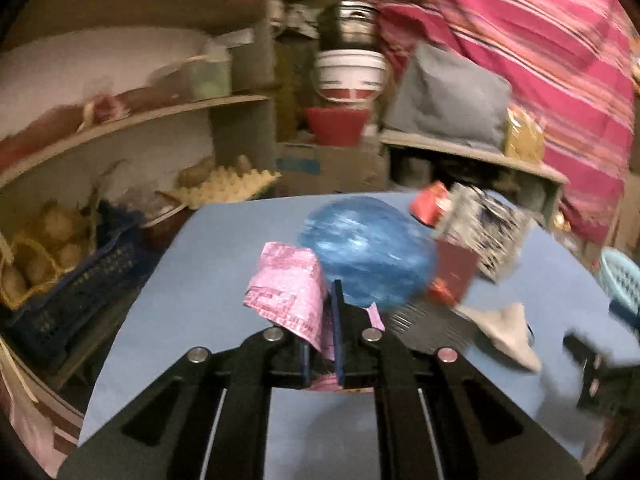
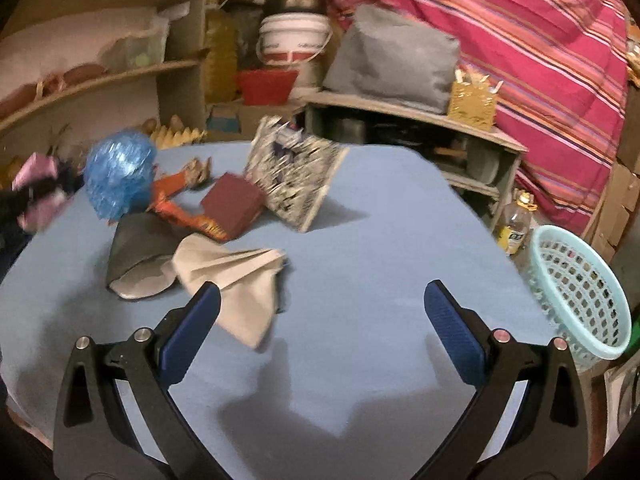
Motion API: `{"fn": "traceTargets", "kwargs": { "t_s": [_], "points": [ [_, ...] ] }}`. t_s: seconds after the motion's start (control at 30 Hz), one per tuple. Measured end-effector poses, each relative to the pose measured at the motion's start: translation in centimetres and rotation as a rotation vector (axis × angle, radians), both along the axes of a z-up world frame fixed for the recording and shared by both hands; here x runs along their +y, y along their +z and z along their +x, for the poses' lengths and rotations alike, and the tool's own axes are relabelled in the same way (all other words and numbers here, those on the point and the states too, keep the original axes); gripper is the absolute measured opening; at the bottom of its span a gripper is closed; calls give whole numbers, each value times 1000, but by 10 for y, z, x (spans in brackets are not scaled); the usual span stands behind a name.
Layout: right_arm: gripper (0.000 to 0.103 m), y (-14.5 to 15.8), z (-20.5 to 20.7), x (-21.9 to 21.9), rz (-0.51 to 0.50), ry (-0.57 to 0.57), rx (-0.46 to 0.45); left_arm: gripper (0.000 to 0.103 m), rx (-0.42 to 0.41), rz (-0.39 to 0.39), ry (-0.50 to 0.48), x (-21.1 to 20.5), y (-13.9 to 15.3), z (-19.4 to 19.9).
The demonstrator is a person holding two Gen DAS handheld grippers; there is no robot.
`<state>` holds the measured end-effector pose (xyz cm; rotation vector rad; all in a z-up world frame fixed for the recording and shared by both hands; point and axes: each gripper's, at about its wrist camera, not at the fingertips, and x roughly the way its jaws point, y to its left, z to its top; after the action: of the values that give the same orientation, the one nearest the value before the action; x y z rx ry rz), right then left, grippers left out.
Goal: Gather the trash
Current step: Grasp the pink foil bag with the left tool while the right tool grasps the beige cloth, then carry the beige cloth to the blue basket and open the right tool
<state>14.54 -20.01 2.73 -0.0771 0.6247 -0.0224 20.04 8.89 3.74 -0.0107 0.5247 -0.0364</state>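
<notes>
My left gripper [image 1: 322,308] is shut on a pink printed wrapper [image 1: 286,288] and holds it above the blue table [image 1: 192,292]; it also shows in the right wrist view [image 2: 34,190]. Behind it lie a crumpled blue plastic bag [image 1: 370,252], a dark red box [image 1: 454,272], an orange-red wrapper [image 2: 180,208], a black-and-white patterned box [image 2: 296,172], a grey pouch [image 2: 138,258] and a beige paper [image 2: 236,280]. My right gripper [image 2: 322,300] is open and empty above the table, just right of the beige paper. A light blue basket [image 2: 580,292] stands at the table's right edge.
Shelves with an egg tray [image 1: 228,186] and a dark crate [image 1: 80,284] stand left of the table. Buckets [image 2: 294,40], a red tub [image 2: 266,86], a grey bag [image 2: 394,60] and a striped cloth [image 2: 520,40] are behind. A bottle [image 2: 516,224] stands near the basket.
</notes>
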Motion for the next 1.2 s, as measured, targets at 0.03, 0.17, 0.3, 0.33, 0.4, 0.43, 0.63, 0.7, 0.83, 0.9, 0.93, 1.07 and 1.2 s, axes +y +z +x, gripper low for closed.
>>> {"fn": "traceTargets", "kwargs": {
  "t_s": [0.03,0.17,0.3,0.33,0.4,0.43,0.63,0.7,0.83,0.9,0.93,1.07,1.2],
  "points": [
    [99,-4,3,7,-8,11,15,9,10,-23,14,9,-3,3],
    [99,-15,17,28,-55,33,53,9,27,-46,61,29,-5,10],
    [99,-23,34,46,-120,40,99,9,43,-75,76,35,-4,14],
    [99,-24,37,48,-141,37,105,9,37,-66,79,34,-3,13],
    [90,-26,45,53,-176,43,112,9,17,-30,83,28,0,10],
    [82,-25,47,53,-177,52,113,9,9,-17,81,26,0,9],
    [25,-21,58,33,-94,143,161,9,20,17,49,5,-3,13],
    [12,-14,54,17,-63,161,153,9,28,7,38,0,-3,13],
    [8,3,40,-23,17,163,122,9,20,8,9,-19,0,11],
    [8,16,30,-53,42,142,96,9,8,3,-4,-32,6,9],
    [8,23,24,-69,49,125,81,9,4,-7,-21,-40,9,8],
    [7,51,13,-138,80,32,28,9,-25,6,-88,-83,24,2],
    [8,72,0,-215,135,-80,-12,9,-31,-21,-177,-133,40,4]
  ]
}}
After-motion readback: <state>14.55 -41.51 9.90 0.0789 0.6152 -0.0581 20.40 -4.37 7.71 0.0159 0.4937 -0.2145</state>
